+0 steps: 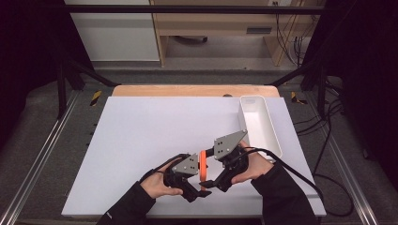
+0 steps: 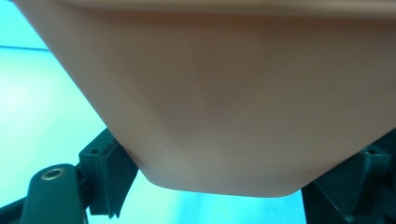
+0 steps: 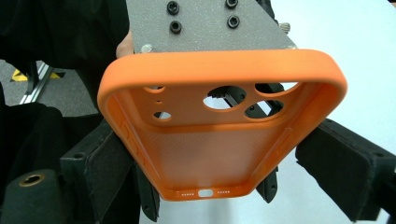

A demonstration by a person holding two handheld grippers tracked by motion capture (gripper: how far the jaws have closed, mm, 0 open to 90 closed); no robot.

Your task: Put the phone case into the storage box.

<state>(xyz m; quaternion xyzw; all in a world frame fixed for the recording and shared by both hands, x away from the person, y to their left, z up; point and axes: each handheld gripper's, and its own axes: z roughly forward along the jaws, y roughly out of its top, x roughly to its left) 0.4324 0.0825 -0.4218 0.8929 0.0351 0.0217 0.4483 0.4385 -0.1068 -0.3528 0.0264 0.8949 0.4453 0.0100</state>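
An orange phone case (image 1: 203, 165) stands on edge above the white table (image 1: 141, 136), held between both grippers near the front edge. My left gripper (image 1: 196, 180) is shut on it; in the left gripper view the case's smooth back (image 2: 233, 93) sits close to the camera, with a black pad on each side of its lower end. In the right gripper view I look into the hollow inside of the case (image 3: 215, 140), camera holes at the top. My right gripper (image 3: 210, 172) has its pads pressed on the case's two long sides. Behind it are the left gripper's grey plate (image 3: 205, 28) and dark jaws.
A long white tray (image 1: 277, 140) lies at the table's right side, just beyond my right hand. A wooden board edge (image 1: 187, 90) runs along the table's far side. Black cables (image 1: 300, 173) trail off to the right.
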